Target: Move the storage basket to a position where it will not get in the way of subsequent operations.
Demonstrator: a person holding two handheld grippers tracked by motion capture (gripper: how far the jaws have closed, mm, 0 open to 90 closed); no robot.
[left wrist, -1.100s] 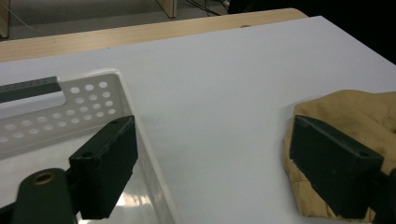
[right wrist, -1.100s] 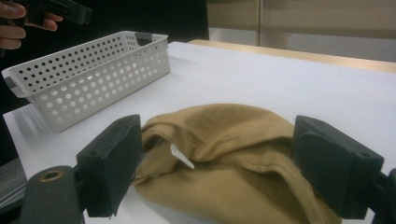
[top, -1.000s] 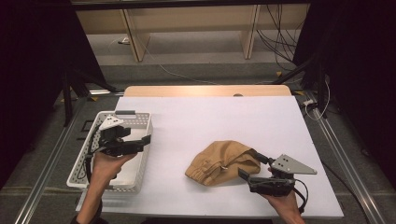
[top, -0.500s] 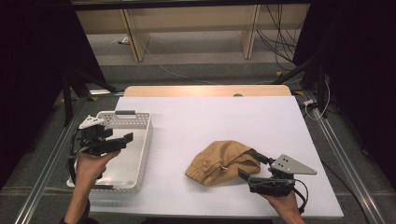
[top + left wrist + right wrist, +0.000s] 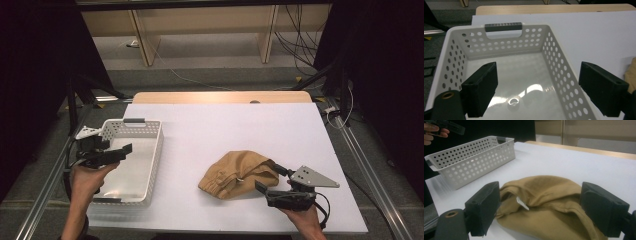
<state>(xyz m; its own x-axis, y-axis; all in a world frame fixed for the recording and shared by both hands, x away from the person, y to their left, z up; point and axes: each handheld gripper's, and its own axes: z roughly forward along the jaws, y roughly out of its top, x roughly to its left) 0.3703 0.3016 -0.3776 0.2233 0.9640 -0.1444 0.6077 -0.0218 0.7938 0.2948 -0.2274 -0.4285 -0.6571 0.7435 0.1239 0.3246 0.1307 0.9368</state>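
**High view: left claw backs off the basket, right claw waits at the cloth**

High view, compared with the two earlier pictures: the left claw has shifted from over the middle of the white basket toward the bench's left edge and now hangs above the basket's left wall. Its jaws stand spread with nothing between them; the left gripper view confirms this, looking down into a bare basket whose shiny floor carries only reflections.

The basket itself has not shifted; it sits near the left edge of the bench, handle toward the far side.

The right claw has not moved across the three pictures. It rests low at the near right part of the bench, jaws spread, one on each side of the near edge of the tan cloth. In the right gripper view the cloth lies bunched between the two open jaws, not yet pinched.

Judgement: the left hand clearing away leaves the basket open for loading. Cloth transfer has not started; closing on the fabric looks like the next step.
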